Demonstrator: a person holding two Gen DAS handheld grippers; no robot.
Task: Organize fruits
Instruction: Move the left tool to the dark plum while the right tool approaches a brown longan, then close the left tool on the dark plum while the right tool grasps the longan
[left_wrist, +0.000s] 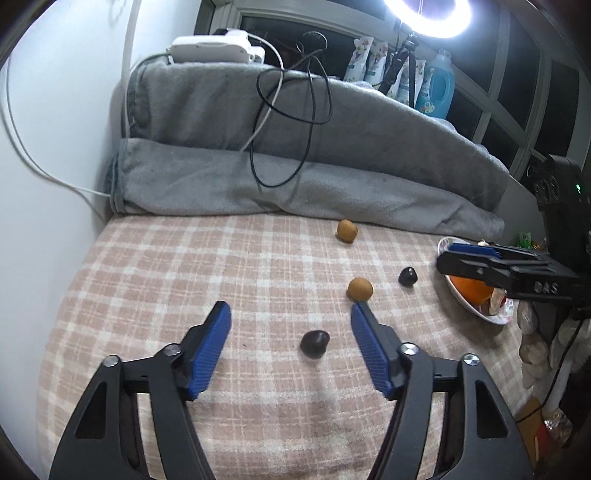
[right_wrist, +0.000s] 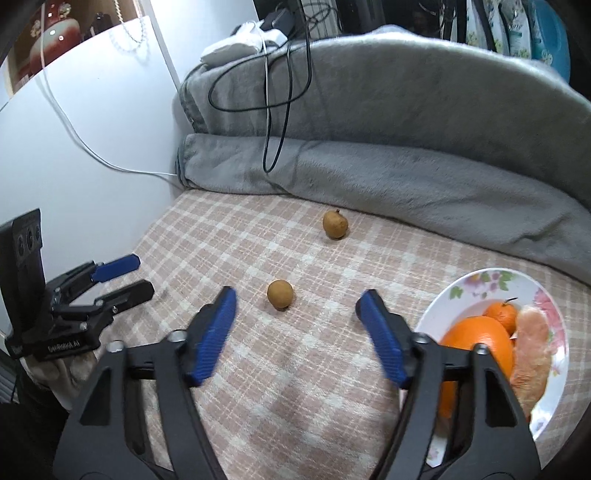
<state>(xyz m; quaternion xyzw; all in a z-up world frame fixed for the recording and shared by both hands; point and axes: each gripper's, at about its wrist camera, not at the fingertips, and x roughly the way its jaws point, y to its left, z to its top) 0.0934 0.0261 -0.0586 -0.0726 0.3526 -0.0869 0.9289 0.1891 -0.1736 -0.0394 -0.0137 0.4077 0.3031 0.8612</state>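
Observation:
In the left wrist view my left gripper (left_wrist: 290, 313) stands open over the checked cloth, with a dark fruit (left_wrist: 314, 343) lying untouched between its blue pads (left_wrist: 212, 343). A brown round fruit (left_wrist: 360, 288) sits just past the right fingertip. Farther off lie a second brown fruit (left_wrist: 347, 230) and another dark fruit (left_wrist: 408, 276). In the right wrist view my right gripper (right_wrist: 296, 297) is open, and the near brown fruit (right_wrist: 280, 294) rests on the cloth between its tips, untouched. The flowered plate (right_wrist: 439, 302) holds a large orange (right_wrist: 480, 339) and a small tangerine (right_wrist: 502, 315).
A folded grey blanket (left_wrist: 295, 192) with black and white cables banks the far side. A white wall (left_wrist: 48, 221) closes the left. The plate (left_wrist: 491, 317) sits at the right edge of the cloth, with the right gripper (left_wrist: 443, 258) over it. The left gripper (right_wrist: 144, 274) shows at the left.

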